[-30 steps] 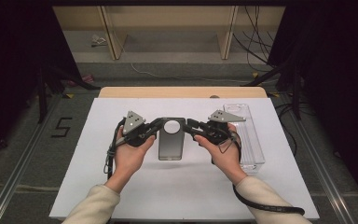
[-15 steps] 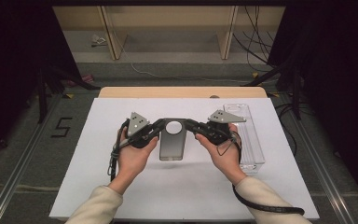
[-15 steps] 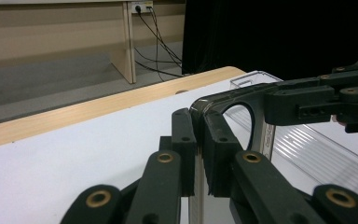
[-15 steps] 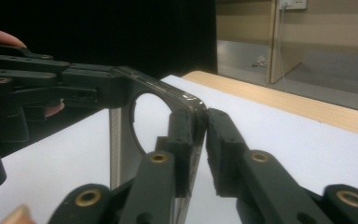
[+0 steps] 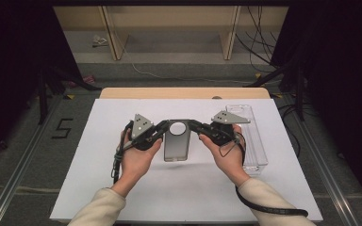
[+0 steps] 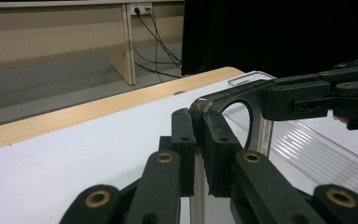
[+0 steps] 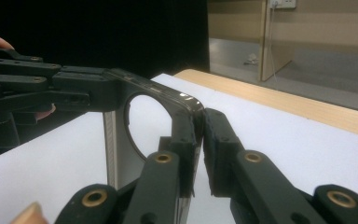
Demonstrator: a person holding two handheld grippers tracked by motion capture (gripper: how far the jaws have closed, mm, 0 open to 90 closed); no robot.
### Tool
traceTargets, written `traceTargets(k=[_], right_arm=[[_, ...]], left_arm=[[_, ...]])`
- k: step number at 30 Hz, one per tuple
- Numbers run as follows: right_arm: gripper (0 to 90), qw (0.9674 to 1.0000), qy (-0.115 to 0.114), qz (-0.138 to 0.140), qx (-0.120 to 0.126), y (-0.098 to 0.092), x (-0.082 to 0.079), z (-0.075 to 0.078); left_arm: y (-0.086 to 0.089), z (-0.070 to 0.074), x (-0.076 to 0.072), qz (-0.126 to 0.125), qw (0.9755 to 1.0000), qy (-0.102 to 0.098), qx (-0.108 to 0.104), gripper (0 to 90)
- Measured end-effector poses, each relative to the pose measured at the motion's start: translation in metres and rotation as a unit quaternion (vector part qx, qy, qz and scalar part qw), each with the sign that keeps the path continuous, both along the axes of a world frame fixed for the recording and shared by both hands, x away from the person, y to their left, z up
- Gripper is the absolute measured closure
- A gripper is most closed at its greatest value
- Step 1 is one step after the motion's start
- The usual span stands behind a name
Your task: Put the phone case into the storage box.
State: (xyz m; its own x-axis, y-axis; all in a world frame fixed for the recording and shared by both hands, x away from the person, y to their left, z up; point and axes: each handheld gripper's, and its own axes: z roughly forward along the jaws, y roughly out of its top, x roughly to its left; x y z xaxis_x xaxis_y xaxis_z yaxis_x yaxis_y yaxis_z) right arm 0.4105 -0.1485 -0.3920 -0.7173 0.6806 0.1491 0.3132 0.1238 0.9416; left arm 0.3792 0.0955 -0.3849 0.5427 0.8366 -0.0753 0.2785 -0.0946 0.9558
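A smoky translucent phone case (image 5: 176, 146) with a round cut-out near its top hangs between both grippers over the white table (image 5: 99, 179). My left gripper (image 5: 162, 130) is shut on the case's top left corner, and my right gripper (image 5: 194, 126) is shut on the top right corner. In the left gripper view the jaws (image 6: 199, 116) pinch the case's rim (image 6: 230, 93), with the other gripper (image 6: 307, 98) across from them. The right gripper view shows its jaws (image 7: 201, 116) clamped on the case's corner (image 7: 168, 95), the left gripper (image 7: 51, 88) holding the far side.
A clear plastic tray (image 5: 252, 136) lies on the table just right of my right hand, also seen behind the case as a ribbed tray (image 6: 307, 144). A wooden strip (image 5: 184, 92) borders the table's far edge, with shelving and cables on the floor beyond.
Both hands and the case have shifted slightly to the right; the grips on the two corners are unchanged.
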Motion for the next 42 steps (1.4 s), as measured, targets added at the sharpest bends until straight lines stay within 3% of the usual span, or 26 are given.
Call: traceTargets(k=[12,19,24,29,37,42], right_arm=[[84.3,0.9999,-0.010,-0.007,-0.012,0.000,-0.001,0.003],[84.7,0.9997,-0.014,-0.014,-0.016,-0.002,-0.001,0.005],[84.9,0.9995,-0.016,-0.019,-0.018,-0.004,-0.001,0.007],[85.0,0.9993,-0.017,-0.027,-0.021,-0.006,0.000,0.007],[85.1,0.9990,-0.018,-0.036,-0.020,-0.010,0.001,0.009],[85.1,0.9988,-0.021,-0.040,-0.018,-0.013,0.002,0.011]], left_arm=[[-0.002,0.001,-0.001,-0.005,0.9998,-0.012,0.011,83.0],[-0.007,0.003,-0.004,-0.022,0.9981,-0.038,0.043,79.8],[-0.008,0.004,-0.005,-0.025,0.9973,-0.045,0.053,76.5],[-0.006,0.006,-0.006,-0.028,0.9956,-0.057,0.069,67.9],[0.003,0.007,-0.009,-0.042,0.9960,-0.052,0.060,48.0],[0.009,0.006,-0.011,-0.047,0.9956,-0.047,0.065,30.4]])
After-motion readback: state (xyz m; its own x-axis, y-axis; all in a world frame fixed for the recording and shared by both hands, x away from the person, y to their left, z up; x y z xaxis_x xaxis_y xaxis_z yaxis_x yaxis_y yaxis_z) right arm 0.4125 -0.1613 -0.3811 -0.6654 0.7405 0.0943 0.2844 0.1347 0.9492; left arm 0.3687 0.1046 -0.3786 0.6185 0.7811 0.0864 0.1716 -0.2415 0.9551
